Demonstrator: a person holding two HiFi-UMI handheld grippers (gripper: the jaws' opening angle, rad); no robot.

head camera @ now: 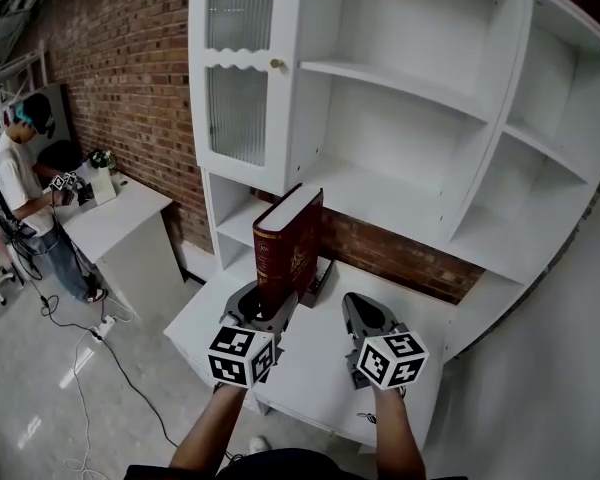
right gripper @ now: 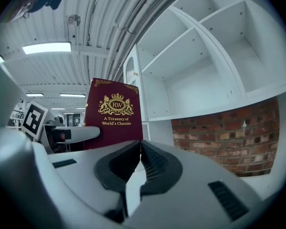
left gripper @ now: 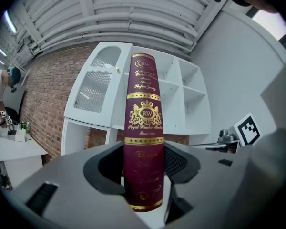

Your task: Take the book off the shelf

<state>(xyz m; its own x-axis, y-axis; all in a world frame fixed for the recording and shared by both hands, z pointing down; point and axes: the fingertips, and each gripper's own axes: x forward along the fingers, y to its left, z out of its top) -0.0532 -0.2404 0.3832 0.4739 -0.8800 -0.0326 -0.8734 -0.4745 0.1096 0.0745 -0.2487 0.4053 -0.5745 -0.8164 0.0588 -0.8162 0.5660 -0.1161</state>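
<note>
A thick dark-red book (head camera: 288, 246) with gold lettering stands upright over the white desk top (head camera: 315, 363), in front of the empty white shelf unit (head camera: 420, 138). My left gripper (head camera: 263, 313) is shut on the book's lower spine; in the left gripper view the spine (left gripper: 144, 132) fills the gap between both pads. My right gripper (head camera: 368, 318) hovers to the right of the book, jaws shut with nothing between them. The right gripper view shows the book's front cover (right gripper: 113, 113) to the left of my right gripper (right gripper: 141, 149), apart from it.
A glass-fronted cabinet door (head camera: 238, 68) closes the shelf unit's upper left. Brick wall (head camera: 130, 78) runs behind. At the far left a person (head camera: 25, 188) stands at a white table (head camera: 115, 218). Cables (head camera: 90, 368) trail on the floor.
</note>
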